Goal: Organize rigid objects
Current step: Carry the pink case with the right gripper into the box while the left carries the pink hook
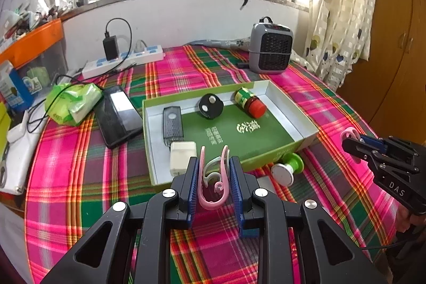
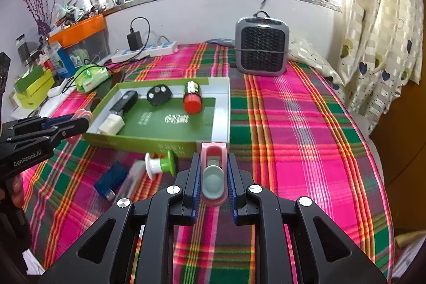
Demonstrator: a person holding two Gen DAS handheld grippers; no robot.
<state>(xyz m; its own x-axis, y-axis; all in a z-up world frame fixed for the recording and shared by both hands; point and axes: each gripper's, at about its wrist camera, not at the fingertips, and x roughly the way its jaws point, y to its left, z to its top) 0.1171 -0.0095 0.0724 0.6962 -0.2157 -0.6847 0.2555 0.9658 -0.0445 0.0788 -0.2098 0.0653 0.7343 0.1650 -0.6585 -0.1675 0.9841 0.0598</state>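
Left wrist view shows both hand-held grippers clamped on pink plastic clips, left gripper [image 1: 213, 172] and right gripper [image 2: 213, 176], short of the shallow green cardboard box [image 1: 310, 136] (either springy clip could squirt sideways onto the plaid cloth)

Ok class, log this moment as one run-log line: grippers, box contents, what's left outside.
left gripper: shut on pink clip | right gripper: shut on pink clip | box: bottle, fob, charger | outside: green-white knob

Grey heater [image 2: 261, 48] by the wall, white power strip [image 1: 125, 61], black phone [image 1: 118, 115], plaid cloth [image 2: 306, 124].
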